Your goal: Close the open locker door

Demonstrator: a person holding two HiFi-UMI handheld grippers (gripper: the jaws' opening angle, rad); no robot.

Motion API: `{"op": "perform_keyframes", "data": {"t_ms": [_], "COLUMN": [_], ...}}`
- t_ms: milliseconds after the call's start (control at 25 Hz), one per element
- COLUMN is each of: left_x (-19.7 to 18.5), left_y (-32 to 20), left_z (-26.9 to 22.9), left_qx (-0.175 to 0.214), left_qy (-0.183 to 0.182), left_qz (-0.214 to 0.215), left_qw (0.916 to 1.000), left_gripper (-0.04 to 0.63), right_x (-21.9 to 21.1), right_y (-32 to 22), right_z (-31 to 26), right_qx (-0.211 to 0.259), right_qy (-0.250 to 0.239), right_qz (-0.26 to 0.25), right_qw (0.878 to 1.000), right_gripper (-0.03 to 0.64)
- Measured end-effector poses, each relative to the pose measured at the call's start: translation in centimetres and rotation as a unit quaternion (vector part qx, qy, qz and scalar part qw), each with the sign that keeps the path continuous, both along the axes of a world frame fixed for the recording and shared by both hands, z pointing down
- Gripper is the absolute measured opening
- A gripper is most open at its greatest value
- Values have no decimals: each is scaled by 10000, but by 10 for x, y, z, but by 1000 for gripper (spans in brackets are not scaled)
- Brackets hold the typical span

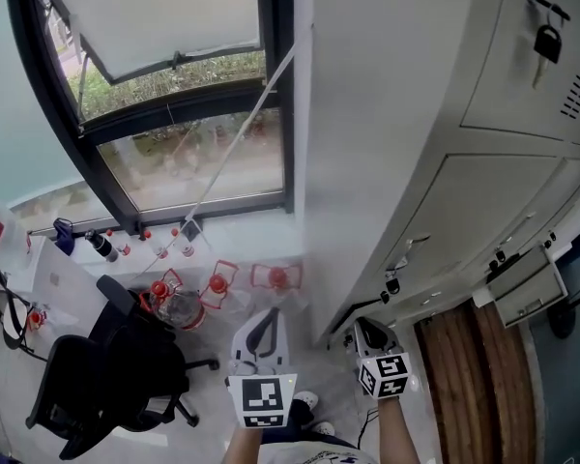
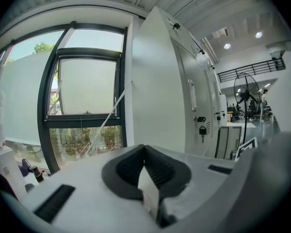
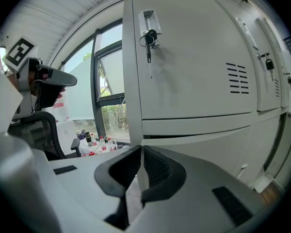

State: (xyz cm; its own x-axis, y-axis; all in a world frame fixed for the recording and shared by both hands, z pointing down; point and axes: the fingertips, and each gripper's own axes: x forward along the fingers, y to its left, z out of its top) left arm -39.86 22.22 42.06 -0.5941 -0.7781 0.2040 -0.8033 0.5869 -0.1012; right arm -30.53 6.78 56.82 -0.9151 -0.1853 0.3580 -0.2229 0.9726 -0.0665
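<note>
Grey louvred locker door (image 3: 194, 67) with a dangling key (image 3: 149, 47); left tongs (image 2: 144, 149) and right tongs (image 3: 139, 152) both closed.

A workplace, lab or office by the look: grey padlocked lockers (image 3: 194, 57), a black swivel chair (image 1: 97, 380), red-capped bottles (image 1: 161, 289) by a big window (image 1: 174, 95)

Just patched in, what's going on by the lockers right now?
A person stands at the window end of a grey locker row with a gripper in each hand. The left gripper and right gripper are both shut, empty and touching nothing. Further along the row, a lower locker door stands open, and neither gripper has reached it yet.
</note>
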Motion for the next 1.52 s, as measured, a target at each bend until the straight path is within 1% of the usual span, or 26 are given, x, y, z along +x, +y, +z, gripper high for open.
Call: {"op": "perform_keyframes", "data": {"t_ms": [400,1040,1240,1400,1520], "left_x": [-17,-19,-5,15,38], "left_y": [-1,-5,-13,-29,-43], "left_z": [3,4,-1,-9,-14], "left_qx": [-53,-90,-51,30,100], "left_qy": [29,21,-15,-84,-113], "left_qz": [-45,-48,106,368,612], "left_qw": [10000,9999,9999,9993,9980], "left_gripper": [3,3,3,3,3], "right_x": [-23,-28,-7,28,62], "right_y": [-9,-13,-14,-27,-38], "right_z": [2,1,-11,-30,-47], "right_qx": [44,19,26,164,354], "right_qy": [-17,-44,-174,-309,-384], "right_qz": [-39,-49,28,374,713], "right_qw": [10000,10000,9998,9987,9961], "right_gripper": [31,29,29,29,29]}}
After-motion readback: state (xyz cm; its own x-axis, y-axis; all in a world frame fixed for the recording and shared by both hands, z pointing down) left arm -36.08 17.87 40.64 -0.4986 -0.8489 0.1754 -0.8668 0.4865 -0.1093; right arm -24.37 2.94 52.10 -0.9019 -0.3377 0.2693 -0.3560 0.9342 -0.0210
